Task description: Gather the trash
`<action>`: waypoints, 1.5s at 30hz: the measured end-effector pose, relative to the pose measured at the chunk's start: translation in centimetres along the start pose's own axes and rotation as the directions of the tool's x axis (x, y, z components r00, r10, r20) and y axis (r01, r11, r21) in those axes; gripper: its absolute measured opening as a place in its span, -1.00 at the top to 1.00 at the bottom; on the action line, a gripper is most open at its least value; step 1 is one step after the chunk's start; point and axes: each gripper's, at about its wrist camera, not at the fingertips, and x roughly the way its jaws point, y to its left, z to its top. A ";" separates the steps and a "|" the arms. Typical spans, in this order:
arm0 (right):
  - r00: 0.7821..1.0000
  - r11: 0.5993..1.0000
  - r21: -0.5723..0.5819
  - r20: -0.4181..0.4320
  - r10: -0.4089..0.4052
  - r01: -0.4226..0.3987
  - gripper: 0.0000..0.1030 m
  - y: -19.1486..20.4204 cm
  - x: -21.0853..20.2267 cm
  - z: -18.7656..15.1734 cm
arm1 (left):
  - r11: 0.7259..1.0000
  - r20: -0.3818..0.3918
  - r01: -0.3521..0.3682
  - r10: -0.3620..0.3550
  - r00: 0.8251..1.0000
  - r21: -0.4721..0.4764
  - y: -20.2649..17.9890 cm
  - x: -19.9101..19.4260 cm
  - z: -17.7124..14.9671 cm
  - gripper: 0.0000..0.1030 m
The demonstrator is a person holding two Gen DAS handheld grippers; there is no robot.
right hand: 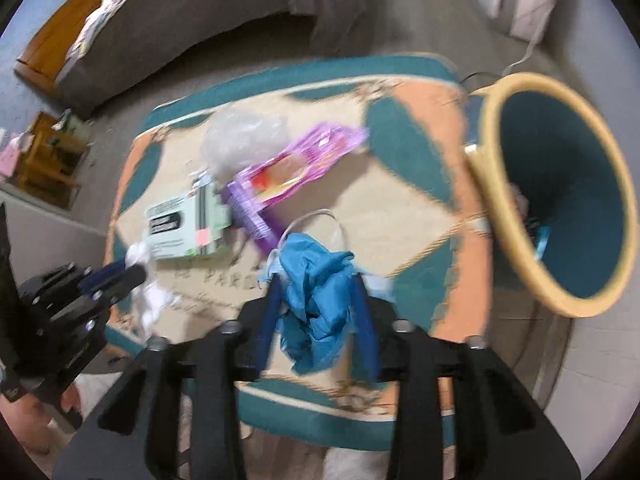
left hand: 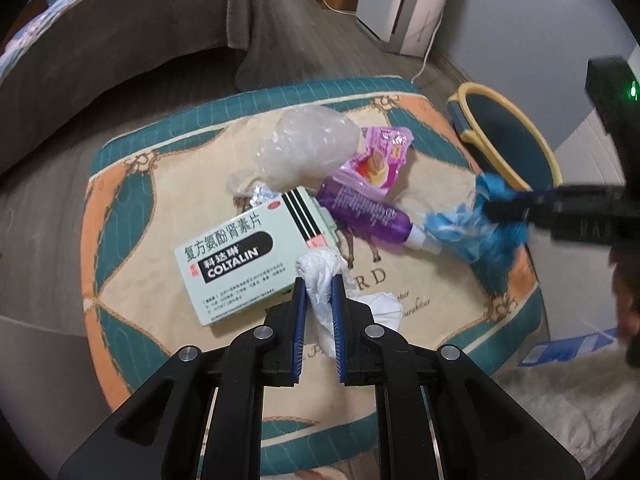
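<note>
While both grippers are loaded, little is binned: left gripper (left hand: 319,280) clamps a white tissue (left hand: 320,276), right gripper (right hand: 316,280) clamps a blue glove (right hand: 316,280). Bin (right hand: 500,216) at 2 o'clock; Coltalin box (left hand: 236,256), purple tube (left hand: 360,212), wrapper (left hand: 384,152), clear bag (left hand: 308,140) remain on the cushion (left hand: 120,160).

Black left claw (left hand: 319,280), blue pads (left hand: 298,320), silver screws, green indicator light

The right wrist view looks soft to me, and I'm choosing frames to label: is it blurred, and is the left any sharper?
Right wrist view: motion-smeared throughout, with the medicine box print unreadable and the bin rim streaked. Left wrist view: much sharper, COLTALIN legible on the box, with only the right gripper and its blue mask blurred. Both bend towards dark fisheye edges.
</note>
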 end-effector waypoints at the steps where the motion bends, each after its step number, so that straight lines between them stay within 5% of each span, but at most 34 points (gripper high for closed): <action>1: 1.000 1.000 -0.007 0.008 -0.002 0.002 -0.12 0.3 -0.1 0.0 | 1.000 0.002 0.004 -0.004 1.000 -0.007 0.2 0.0 0.1 0.74; 6: 0.999 0.999 -0.016 0.043 -0.029 0.029 -0.19 0.5 -0.5 0.7 | 1.000 0.004 0.001 -0.001 1.000 -0.006 0.7 0.3 0.5 0.74; 15: 0.990 0.991 -0.043 -0.059 -0.126 0.123 -0.16 -0.5 3.3 0.3 | 1.000 0.002 0.012 -0.012 1.000 -0.013 1.2 0.5 0.7 0.74; 16: 0.989 0.990 -0.053 -0.070 -0.133 0.129 0.04 -0.4 3.9 0.2 | 1.000 0.001 0.010 -0.010 1.000 -0.010 1.1 0.6 0.7 0.74; 17: 0.987 0.989 -0.062 -0.075 -0.140 0.136 0.47 -0.4 4.2 0.2 | 1.000 0.001 0.007 -0.007 1.000 -0.006 1.0 0.6 0.7 0.74; 19: 0.983 0.984 -0.078 -0.078 -0.168 0.162 0.80 -0.4 4.4 0.4 | 1.000 0.003 0.005 -0.005 1.000 -0.003 1.0 0.5 0.8 0.74; 31: 0.986 0.990 -0.043 0.106 -0.131 0.136 0.94 0.0 -2.6 1.8 | 1.000 0.053 -0.002 0.001 0.999 0.010 0.8 -0.5 1.7 0.74; 45: 0.932 0.984 0.069 0.318 -0.175 0.162 0.94 -5.1 -12.5 2.4 | 0.998 0.152 -0.033 0.025 0.988 0.051 -1.0 -2.3 4.3 0.74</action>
